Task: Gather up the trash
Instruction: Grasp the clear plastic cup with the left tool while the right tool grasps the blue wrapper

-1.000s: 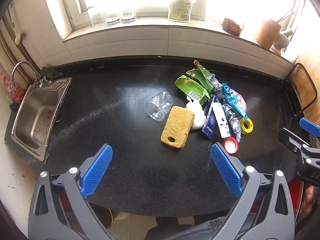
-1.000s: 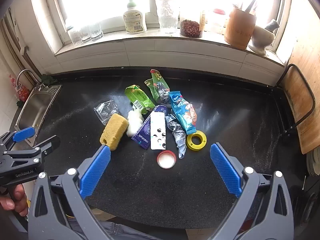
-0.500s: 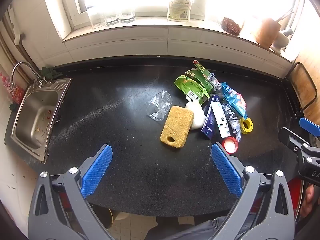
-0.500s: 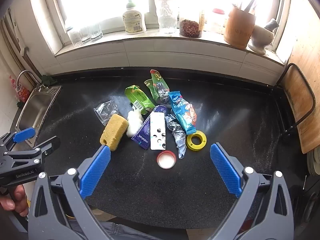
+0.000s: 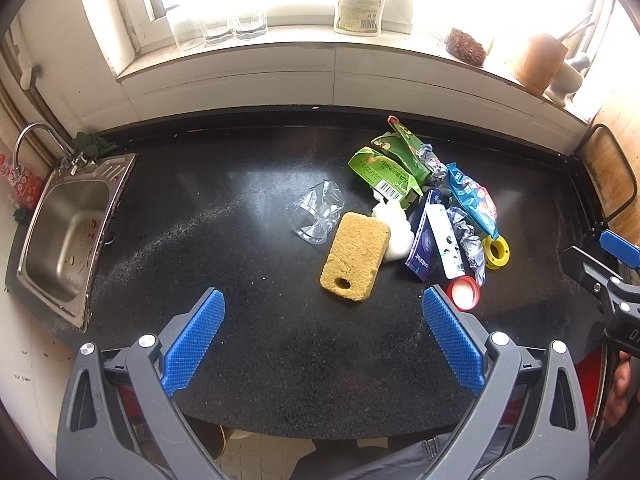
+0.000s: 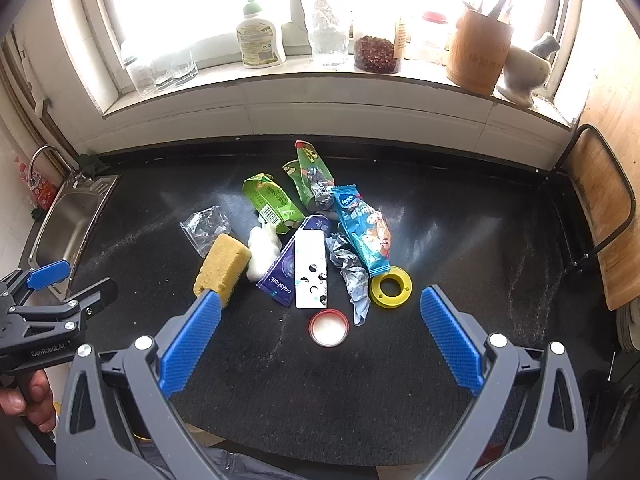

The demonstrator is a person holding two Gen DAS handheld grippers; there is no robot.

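Both the left tool [image 5: 322, 332] and right tool [image 6: 320, 330] hang wide and empty above the black table [image 6: 460, 240], probably sizing up the trash heap [image 6: 312, 240] clustered at twelve o'clock, red cap [image 6: 329, 327] nearest.

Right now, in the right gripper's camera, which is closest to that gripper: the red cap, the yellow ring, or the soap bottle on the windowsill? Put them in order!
Measured from the right gripper:
1. Red cap: on the counter right between the open fingers, nearest.
2. Yellow ring: just beyond the cap, slightly to the right.
3. Soap bottle: up on the windowsill at the back, farthest by far.
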